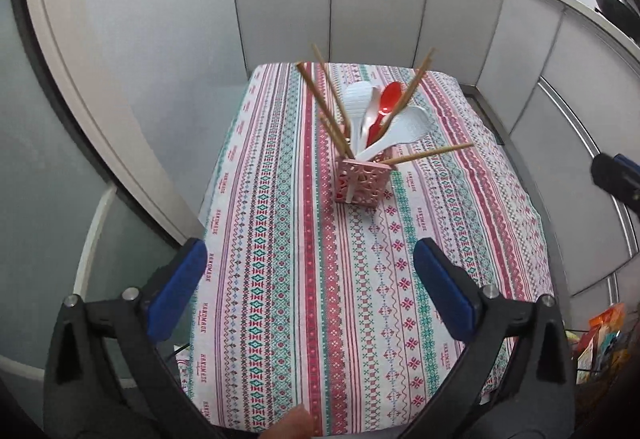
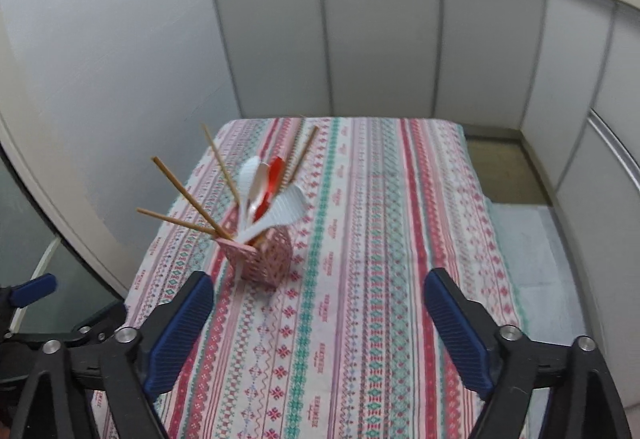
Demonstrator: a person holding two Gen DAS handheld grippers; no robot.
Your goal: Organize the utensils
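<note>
A patterned tablecloth [image 1: 304,279] covers the table; grey cabinet panels [image 2: 380,35] behind; possibly food packets [image 1: 600,335].

Soft, even indoor light fills both views, with no hard shadows and no glare; only a faint shadow sits under the pink utensil holder [image 1: 363,185] on the patterned tablecloth [image 1: 304,279]. Fisheye distortion bends the cabinet panels [image 2: 380,35] and wall edges into curves, strongest from 9 to 3 o'clock. The right wrist view is smeared by motion blur throughout; the left wrist view is sharper, with dark vignetted corners.
</note>
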